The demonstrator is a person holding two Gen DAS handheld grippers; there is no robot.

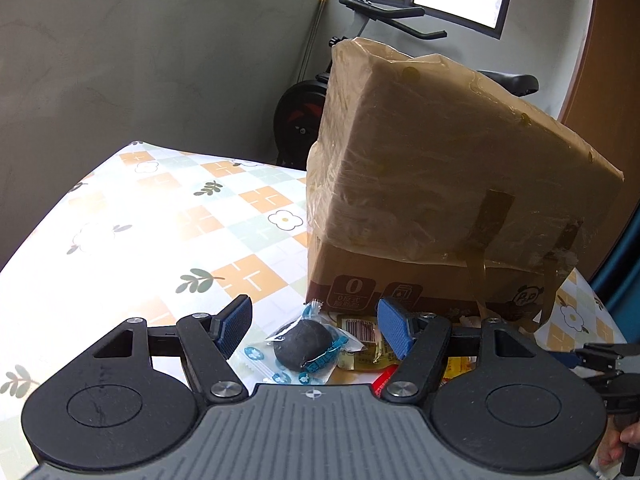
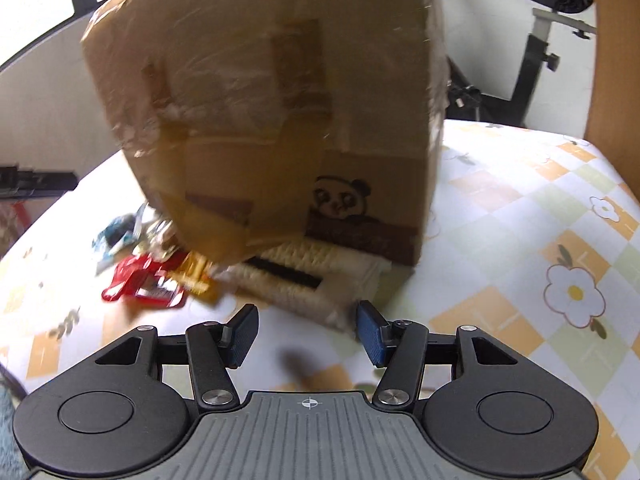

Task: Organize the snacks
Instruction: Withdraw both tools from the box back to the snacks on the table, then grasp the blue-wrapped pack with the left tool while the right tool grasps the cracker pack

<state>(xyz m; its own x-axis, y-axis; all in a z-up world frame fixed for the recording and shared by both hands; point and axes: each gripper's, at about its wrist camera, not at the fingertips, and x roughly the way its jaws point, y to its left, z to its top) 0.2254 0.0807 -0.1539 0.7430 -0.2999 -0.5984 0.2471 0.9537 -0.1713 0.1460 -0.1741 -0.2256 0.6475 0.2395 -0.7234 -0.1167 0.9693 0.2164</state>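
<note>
A taped cardboard box [image 1: 440, 160] stands tilted on the table, its lower edge raised, and wrapped snacks spill out beneath it. My left gripper [image 1: 316, 320] is open just above a black round snack [image 1: 302, 344] in a clear blue-printed wrapper; its pads do not touch it. A yellow packet [image 1: 362, 344] and a red one [image 1: 384, 378] lie beside it. In the right wrist view the box [image 2: 280, 100] is blurred and leans over red [image 2: 140, 284], yellow [image 2: 198, 276] and blue-white [image 2: 118, 234] packets. My right gripper [image 2: 307, 320] is open and empty, close to the box's lower corner.
A flowered, checked tablecloth [image 1: 160, 220] covers the table [image 2: 520, 240]. A cream woven item with a dark slot [image 2: 296, 276] shows under the box. An exercise bike [image 1: 304, 116] stands behind the table [image 2: 540, 40]. A person's hand [image 1: 632, 436] shows at the right edge.
</note>
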